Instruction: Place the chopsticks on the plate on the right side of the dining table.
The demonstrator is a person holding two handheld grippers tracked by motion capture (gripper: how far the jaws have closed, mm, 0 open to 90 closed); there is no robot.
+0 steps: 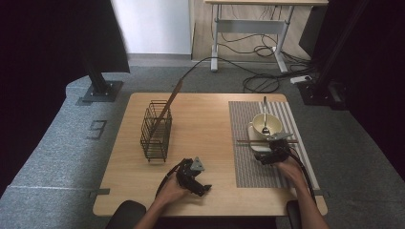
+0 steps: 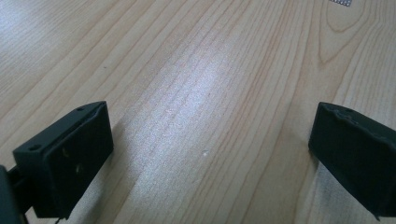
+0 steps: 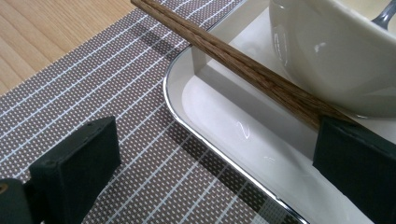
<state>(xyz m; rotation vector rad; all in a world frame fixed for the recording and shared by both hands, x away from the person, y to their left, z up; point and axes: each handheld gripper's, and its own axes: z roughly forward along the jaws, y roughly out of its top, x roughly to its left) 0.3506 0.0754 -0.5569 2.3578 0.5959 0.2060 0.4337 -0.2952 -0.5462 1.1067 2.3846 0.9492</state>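
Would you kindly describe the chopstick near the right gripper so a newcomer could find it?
On the striped placemat sits a white tray holding a cream bowl. The brown wooden chopstick lies across that tray before the bowl, unlike the metal spoon standing inside the bowl.

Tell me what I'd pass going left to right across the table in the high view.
Wire basket holding one chopstick → left gripper, open above bare wood → striped placemat → right gripper at the white tray, where a chopstick lies beside the bowl.
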